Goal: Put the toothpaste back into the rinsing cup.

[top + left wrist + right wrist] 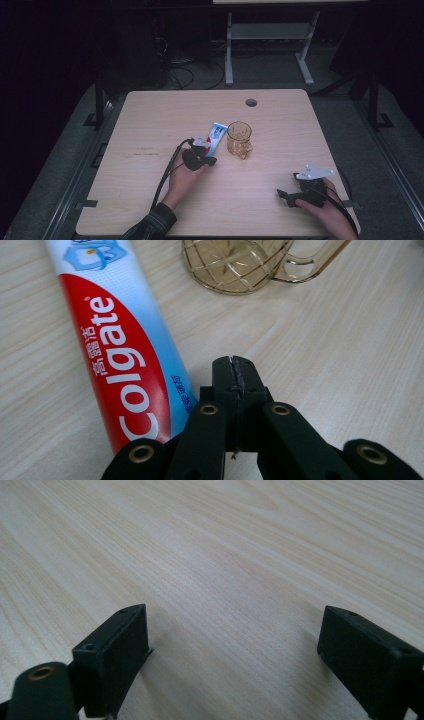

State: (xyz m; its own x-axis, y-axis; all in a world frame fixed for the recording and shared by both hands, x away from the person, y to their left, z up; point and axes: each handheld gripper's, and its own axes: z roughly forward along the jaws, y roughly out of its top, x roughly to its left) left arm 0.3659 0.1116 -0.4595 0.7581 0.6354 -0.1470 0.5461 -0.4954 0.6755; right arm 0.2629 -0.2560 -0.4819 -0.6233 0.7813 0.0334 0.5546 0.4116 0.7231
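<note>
**Two grippers on the table, toothpaste tube beside the left one**

Two objects sit approx mid-table in the high view: a toothpaste tube (216,136) w/ red, white & blue print, lying flat at a slant, and an amber see-through mug (239,139) just to its right. Mug stands upright, handle toward the person's side; the two are v. close, can't tell if touching.

Left gripper (212,161) is at the tube's near end, held by the left hand (182,176), striped sleeve (152,225) coming in from the bottom edge. In the left gripper view its fingers (226,375) are clenched together, pad on pad, nothing btwn them. Tips sit on or just above bare wood, just beside the tube (117,347) – tube runs along their left, not gripped. Mug (240,262) lies further ahead, handle to the right in that view.

Right gripper (283,194) is well apart from both objects, near the table's (150,110) front right corner, in the right hand (332,212), grey plate on top. Right gripper view: fingers (117,652) released, spread wide, low over plain wood grain, nothing btwn them.
</note>
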